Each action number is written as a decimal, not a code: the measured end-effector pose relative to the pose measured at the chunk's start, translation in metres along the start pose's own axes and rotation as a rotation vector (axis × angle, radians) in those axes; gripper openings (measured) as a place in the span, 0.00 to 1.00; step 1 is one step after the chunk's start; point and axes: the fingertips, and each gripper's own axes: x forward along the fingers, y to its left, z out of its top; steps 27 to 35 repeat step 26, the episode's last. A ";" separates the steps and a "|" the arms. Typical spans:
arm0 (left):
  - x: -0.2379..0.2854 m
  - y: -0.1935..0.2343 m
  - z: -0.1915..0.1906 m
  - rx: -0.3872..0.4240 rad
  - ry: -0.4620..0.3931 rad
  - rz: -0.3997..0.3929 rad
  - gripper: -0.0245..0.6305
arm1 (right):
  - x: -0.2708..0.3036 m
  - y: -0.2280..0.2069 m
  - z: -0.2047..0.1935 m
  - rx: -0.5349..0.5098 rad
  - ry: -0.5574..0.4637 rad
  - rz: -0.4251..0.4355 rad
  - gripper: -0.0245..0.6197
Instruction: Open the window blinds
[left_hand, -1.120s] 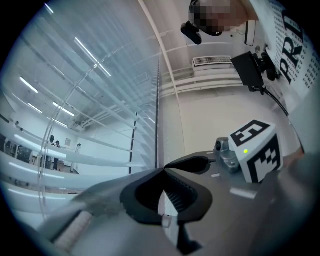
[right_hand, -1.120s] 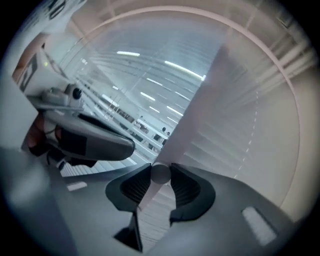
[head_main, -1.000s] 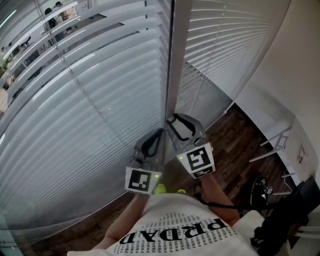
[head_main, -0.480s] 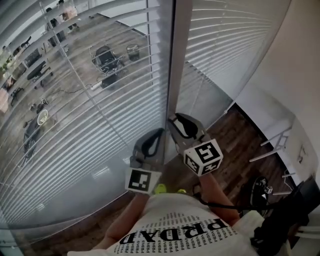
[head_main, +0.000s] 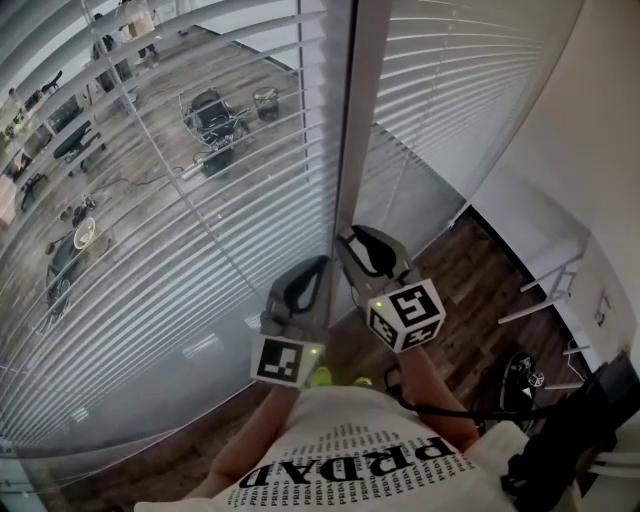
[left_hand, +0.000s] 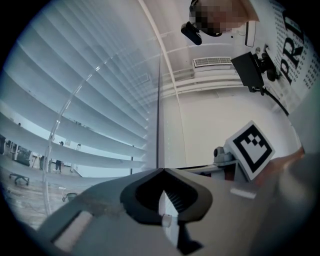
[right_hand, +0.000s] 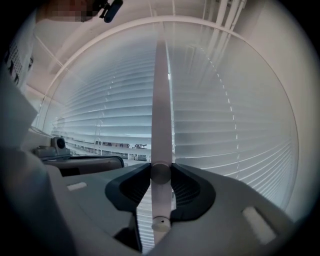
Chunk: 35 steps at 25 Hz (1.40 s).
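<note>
The left blind (head_main: 180, 200) has its white slats turned flat, and a floor with chairs shows through them; in the left gripper view its slats (left_hand: 90, 95) fill the left side. The right blind (head_main: 450, 90) beyond the grey window post (head_main: 365, 120) stays closed. My right gripper (head_main: 347, 242) is at the foot of the post, shut on the pale tilt wand (right_hand: 161, 100), which runs upright between its jaws (right_hand: 161, 169). Just left of it my left gripper (head_main: 320, 264) is shut (left_hand: 164, 170) with nothing held.
A white wall (head_main: 590, 130) closes in on the right above dark wood flooring (head_main: 470, 290). White furniture legs (head_main: 548, 290) and black gear (head_main: 570, 440) stand at the lower right. The person's white printed shirt (head_main: 350, 460) fills the bottom.
The left blind's slats have turned from closed to flat, so the room beyond shows. The right gripper's marker cube has rolled with the wand. Little differs over the last half second.
</note>
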 end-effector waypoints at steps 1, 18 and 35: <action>0.000 0.000 0.000 0.000 -0.001 -0.001 0.03 | 0.000 0.000 0.000 -0.009 -0.001 -0.006 0.24; 0.000 -0.001 -0.001 0.008 0.000 -0.008 0.03 | -0.001 -0.001 -0.001 -0.015 -0.005 -0.017 0.24; -0.003 -0.003 -0.004 0.005 -0.005 -0.008 0.03 | -0.003 0.002 -0.005 -0.020 -0.007 -0.016 0.24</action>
